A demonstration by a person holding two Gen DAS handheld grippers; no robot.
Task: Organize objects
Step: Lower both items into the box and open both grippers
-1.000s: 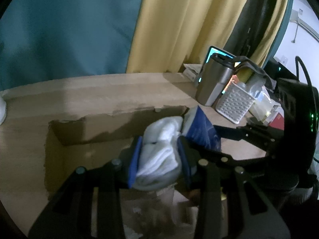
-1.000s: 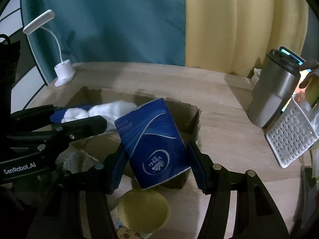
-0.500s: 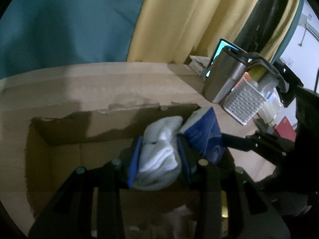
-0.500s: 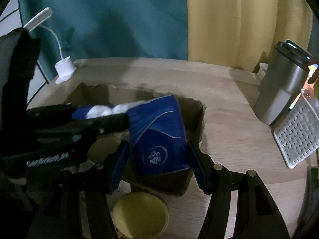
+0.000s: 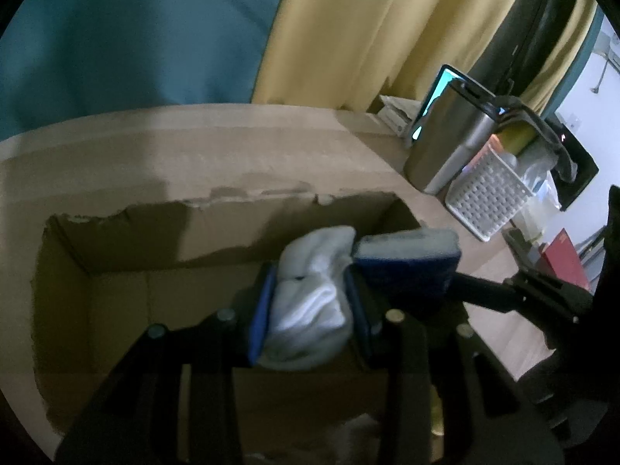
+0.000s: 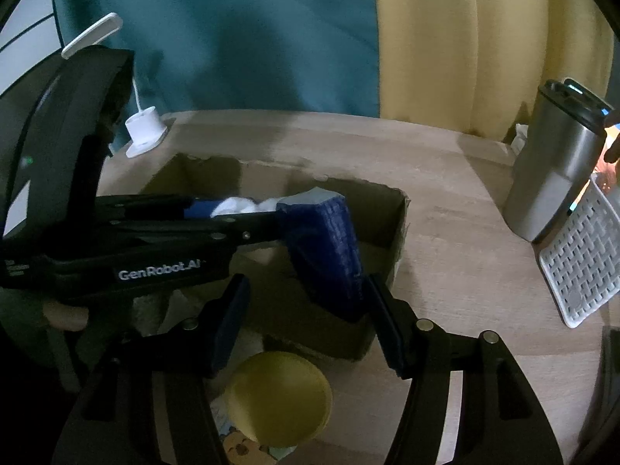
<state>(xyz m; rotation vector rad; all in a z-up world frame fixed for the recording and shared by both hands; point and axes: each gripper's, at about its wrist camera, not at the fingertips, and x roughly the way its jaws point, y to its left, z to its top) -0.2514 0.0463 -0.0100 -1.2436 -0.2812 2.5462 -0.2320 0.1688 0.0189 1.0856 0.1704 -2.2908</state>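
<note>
Socks [image 5: 310,294], a white bundle clenched in the left gripper [image 5: 310,302], point far over the cardboard box [image 5: 232,228]; the blue tissue pack [image 6: 329,248] leans there, the right gripper [image 6: 306,317] released.

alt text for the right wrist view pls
The right gripper stands open around a blue tissue pack leaning inside a cardboard box, while the left gripper reaches in from the left clamping white socks. A yellow lid lies in front; a steel tumbler stands at right.
</note>
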